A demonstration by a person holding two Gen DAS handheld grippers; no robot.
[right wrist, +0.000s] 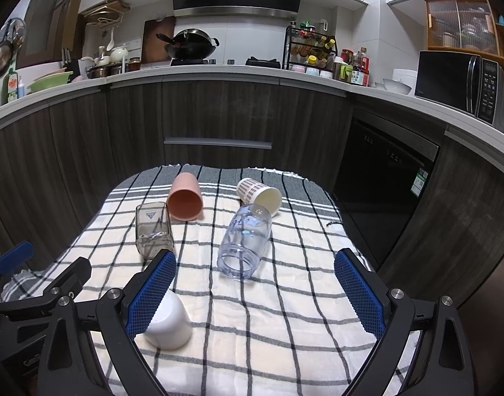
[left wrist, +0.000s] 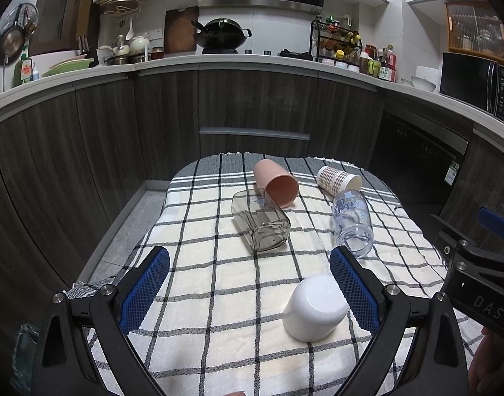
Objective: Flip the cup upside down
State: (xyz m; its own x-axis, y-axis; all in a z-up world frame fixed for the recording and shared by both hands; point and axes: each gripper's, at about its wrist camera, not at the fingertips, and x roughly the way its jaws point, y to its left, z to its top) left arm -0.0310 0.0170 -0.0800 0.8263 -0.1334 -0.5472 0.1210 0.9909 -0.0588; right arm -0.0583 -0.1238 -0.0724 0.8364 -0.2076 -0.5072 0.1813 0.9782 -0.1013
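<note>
Left wrist cam: my left gripper [left wrist: 250, 283] gapes wide, nothing held; white cup [left wrist: 314, 308] inverted by its right finger. Right gripper [right wrist: 255, 288] wide too, empty.

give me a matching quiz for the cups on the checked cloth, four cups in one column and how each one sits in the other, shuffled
Cups:
1. white cup
2. pink cup
3. clear printed cup
4. smoky square glass

How it sits:
a. on its side, against the pink cup
b. upside down, nearest the grippers
c. on its side, far left
d. on its side, below the patterned paper cup

Pairs: 1-b, 2-c, 3-d, 4-a
</note>
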